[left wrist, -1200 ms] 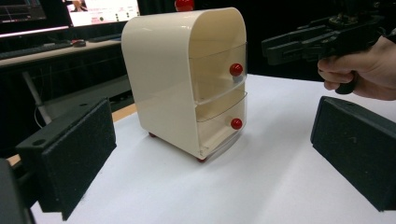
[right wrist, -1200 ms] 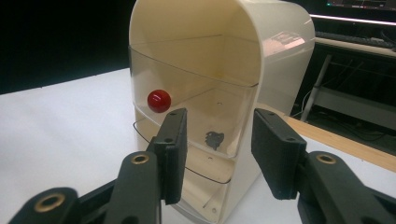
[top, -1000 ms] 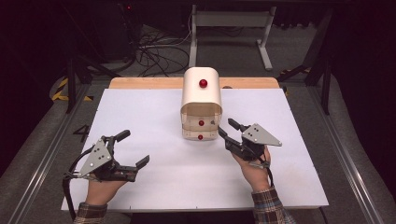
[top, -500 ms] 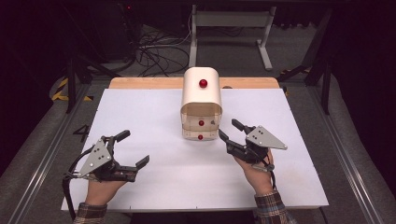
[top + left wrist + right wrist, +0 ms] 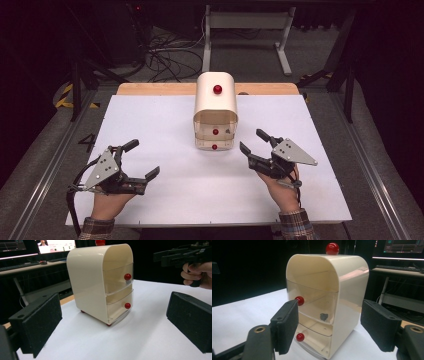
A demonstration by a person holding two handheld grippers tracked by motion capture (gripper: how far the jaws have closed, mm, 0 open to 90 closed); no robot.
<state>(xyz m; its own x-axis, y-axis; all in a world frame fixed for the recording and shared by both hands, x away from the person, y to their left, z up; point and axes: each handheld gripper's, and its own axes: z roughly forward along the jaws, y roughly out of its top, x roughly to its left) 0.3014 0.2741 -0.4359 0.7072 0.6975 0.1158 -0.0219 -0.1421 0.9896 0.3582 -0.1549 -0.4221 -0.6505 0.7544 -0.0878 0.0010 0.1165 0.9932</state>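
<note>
1. One cream drawer cabinet (image 5: 215,107) stands upright on the white table (image 5: 150,125), toward the far middle, its open front facing the person.
2. It holds two clear drawers, the upper drawer (image 5: 312,302) and the lower drawer (image 5: 314,336), both pushed in. There are three red knobs: one on each drawer front and a top knob (image 5: 217,89) on the roof.
3. A small dark object (image 5: 324,316) lies inside the upper drawer.
4. The right gripper (image 5: 254,143) hovers just right of the cabinet's front, near but apart from it, aimed at the drawers. Its jaws have just been opening and stand released, with nothing between the pads.
5. The right hand (image 5: 282,187) grips it from below, forearm coming in from the near edge.
6. The left gripper (image 5: 142,160) sits well apart at the near left, pointing toward the cabinet, jaws spread and empty, held by the left hand (image 5: 107,202).
</note>
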